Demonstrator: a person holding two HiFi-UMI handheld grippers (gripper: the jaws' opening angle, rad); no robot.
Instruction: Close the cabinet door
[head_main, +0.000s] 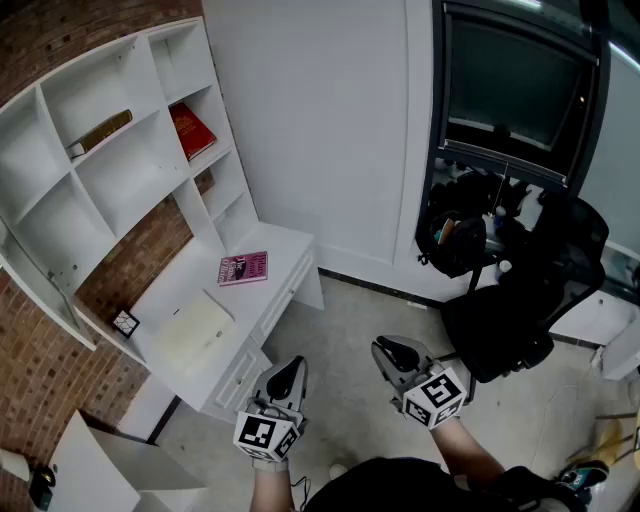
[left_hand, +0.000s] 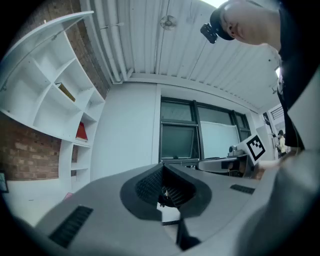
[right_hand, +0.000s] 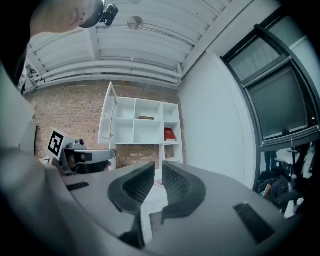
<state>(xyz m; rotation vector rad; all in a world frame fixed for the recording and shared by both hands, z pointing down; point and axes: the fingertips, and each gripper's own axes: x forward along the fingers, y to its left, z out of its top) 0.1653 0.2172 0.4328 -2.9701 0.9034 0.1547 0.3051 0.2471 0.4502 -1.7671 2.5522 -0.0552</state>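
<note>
A white shelf cabinet (head_main: 130, 150) hangs on the brick wall at the left. Its upper door (head_main: 45, 290) stands swung open at the unit's near end; in the right gripper view that door (right_hand: 107, 116) sticks out from the left side of the shelves (right_hand: 145, 127). My left gripper (head_main: 286, 377) and right gripper (head_main: 394, 352) hover side by side over the floor, well short of the cabinet. Both are shut with nothing between the jaws, as the left gripper view (left_hand: 163, 170) and the right gripper view (right_hand: 157, 172) show.
A white desk (head_main: 280, 245) under the shelves carries a pink book (head_main: 243, 268) and a pale notebook (head_main: 195, 330). A second white panel (head_main: 95, 465) stands open low at the left. A black office chair (head_main: 520, 300) loaded with things stands at the right, below a dark window (head_main: 510, 80).
</note>
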